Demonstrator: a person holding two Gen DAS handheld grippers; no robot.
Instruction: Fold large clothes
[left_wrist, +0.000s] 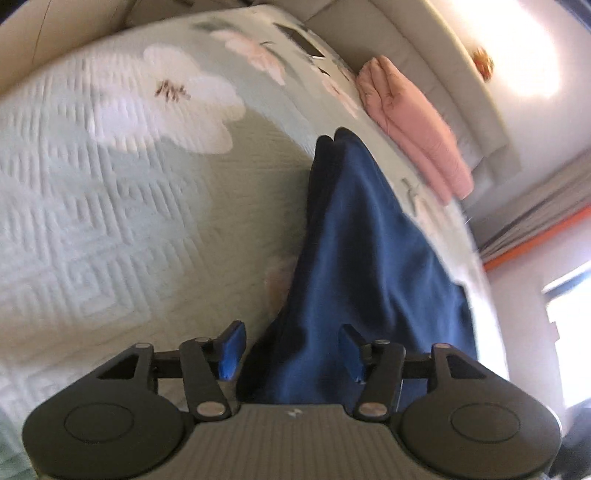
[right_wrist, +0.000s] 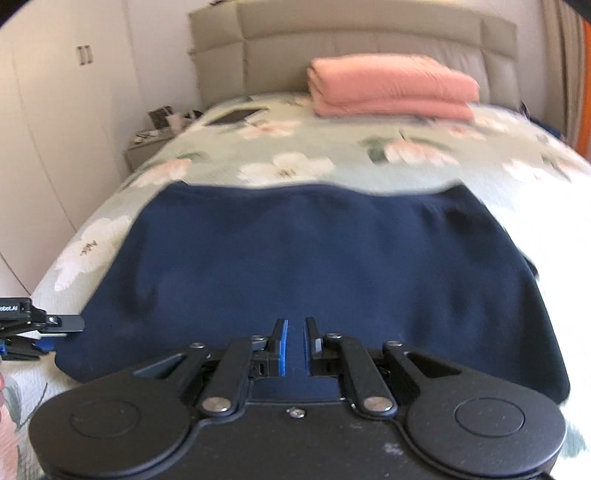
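1. Left gripper (left_wrist: 290, 350) stands wide open over the near edge of the navy garment (right_wrist: 314, 266), its blue pads (left_wrist: 232, 350) apart with cloth lying between them but not pinched.
2. Right gripper (right_wrist: 294, 347) is narrowed to a thin slot, and navy cloth fills that slot; whether it truly grips the fabric I cannot tell.
3. Garment lies spread flat on the floral bedspread (right_wrist: 295, 162), covering the near part of the bed.
4. A folded pink blanket (right_wrist: 391, 86) rests at the far end against the headboard (right_wrist: 369, 33), well apart from the garment.
5. A dark flat item (right_wrist: 236, 115) lies on the bedspread's far left.
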